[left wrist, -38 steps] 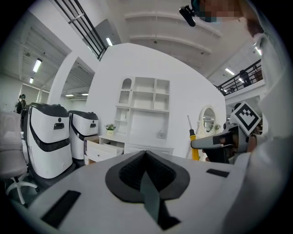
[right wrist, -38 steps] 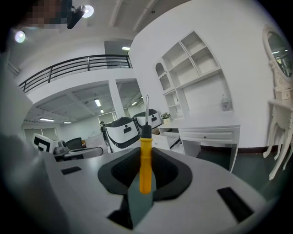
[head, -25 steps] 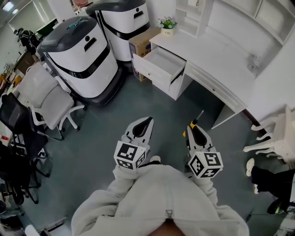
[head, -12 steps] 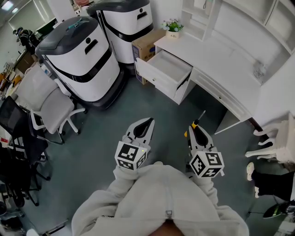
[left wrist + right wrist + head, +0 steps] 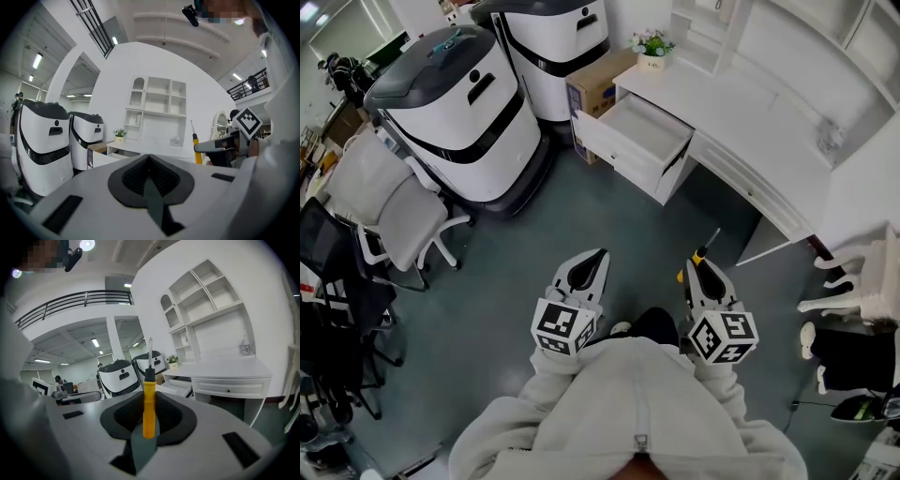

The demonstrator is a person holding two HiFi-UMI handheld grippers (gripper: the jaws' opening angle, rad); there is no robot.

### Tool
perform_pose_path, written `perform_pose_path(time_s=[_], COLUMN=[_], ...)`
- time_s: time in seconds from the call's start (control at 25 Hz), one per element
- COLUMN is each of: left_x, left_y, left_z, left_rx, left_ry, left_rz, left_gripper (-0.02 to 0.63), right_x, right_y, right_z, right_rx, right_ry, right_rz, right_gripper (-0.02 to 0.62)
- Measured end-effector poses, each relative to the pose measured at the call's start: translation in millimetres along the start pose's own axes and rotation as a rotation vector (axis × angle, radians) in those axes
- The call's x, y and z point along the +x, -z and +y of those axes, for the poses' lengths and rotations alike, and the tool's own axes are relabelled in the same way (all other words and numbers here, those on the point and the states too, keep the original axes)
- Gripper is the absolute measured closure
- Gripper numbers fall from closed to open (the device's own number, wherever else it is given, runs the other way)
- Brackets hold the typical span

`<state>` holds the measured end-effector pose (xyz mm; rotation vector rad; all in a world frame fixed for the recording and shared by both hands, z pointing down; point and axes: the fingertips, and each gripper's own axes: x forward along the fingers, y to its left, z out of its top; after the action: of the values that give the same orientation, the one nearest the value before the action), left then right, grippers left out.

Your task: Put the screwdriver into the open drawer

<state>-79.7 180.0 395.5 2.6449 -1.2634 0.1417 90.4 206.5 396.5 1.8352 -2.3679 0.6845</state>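
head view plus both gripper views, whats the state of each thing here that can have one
drawer: pulled open, nothing seen inside
screwdriver: clamped by its yellow handle, tip up, not in the drawer yet
right gripper: shut on the screwdriver
left gripper: shut, empty
second desk drawer: closed
flower pot: upright on the desk

Box (image 5: 596, 84) half hidden behind drawer (image 5: 611, 156); chair (image 5: 855, 281) cut by right edge; plant (image 5: 649, 42) pot's print unreadable.
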Motion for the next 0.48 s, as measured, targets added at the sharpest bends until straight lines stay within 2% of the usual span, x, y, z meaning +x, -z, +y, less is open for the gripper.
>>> perform_pose_path(time_s=[0.2, 0.48], left_x=[-4, 2], left_y=[9, 12], left_z=[4, 20], left_rx=[-0.027, -0.049], left_ry=[-0.017, -0.078], left_rz=[0.007, 0.005], left_gripper=[0.591, 0.591], right_x=[3, 29], right_y=[7, 4], right_z=[1, -5], right_rx=[0.001, 0.006], right_ry=[-0.008, -0.053], right_rz=[0.027, 0.047], right_gripper=[0.506, 0.506])
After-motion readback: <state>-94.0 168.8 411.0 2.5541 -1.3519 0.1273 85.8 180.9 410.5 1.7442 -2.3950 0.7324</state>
